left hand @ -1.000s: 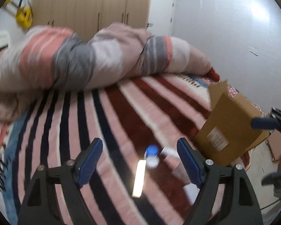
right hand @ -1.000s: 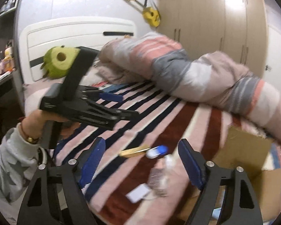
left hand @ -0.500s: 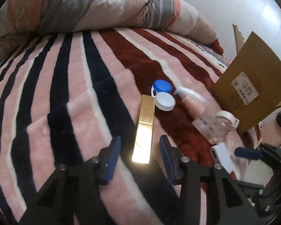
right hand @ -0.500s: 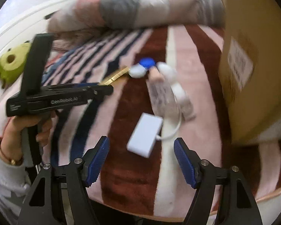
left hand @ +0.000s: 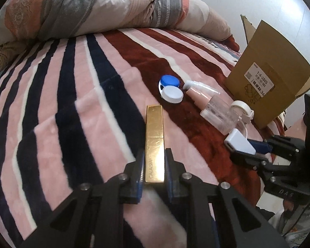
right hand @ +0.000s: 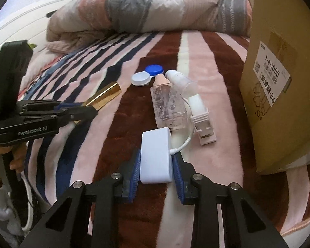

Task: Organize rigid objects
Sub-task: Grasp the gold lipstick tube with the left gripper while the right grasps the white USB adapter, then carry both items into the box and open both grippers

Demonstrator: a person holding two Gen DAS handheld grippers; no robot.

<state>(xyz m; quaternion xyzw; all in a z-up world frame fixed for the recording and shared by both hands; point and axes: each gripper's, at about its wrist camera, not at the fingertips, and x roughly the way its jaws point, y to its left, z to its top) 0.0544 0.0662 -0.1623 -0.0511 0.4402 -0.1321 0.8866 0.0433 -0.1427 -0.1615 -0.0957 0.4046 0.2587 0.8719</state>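
Observation:
On the striped blanket (left hand: 88, 107) lies a gold rectangular case (left hand: 154, 142). My left gripper (left hand: 154, 166) is shut on its near end; this also shows in the right wrist view (right hand: 103, 97). My right gripper (right hand: 156, 165) is shut on a white adapter box (right hand: 156, 157) with a short white cable; the box also shows in the left wrist view (left hand: 238, 142). Just beyond lie a clear bottle with a pink pump (right hand: 168, 105), a white clip holder (right hand: 200, 122) and a blue-and-white contact lens case (right hand: 147, 75).
An open cardboard box (right hand: 279, 72) stands on the bed at the right, close to the small items. A rumpled striped duvet (left hand: 88, 10) is heaped along the far side. A white headboard (right hand: 20, 20) is at far left.
Both grippers came down to the bed and shut: the left on the gold case, the right on the white adapter box. Both were open and higher up before.

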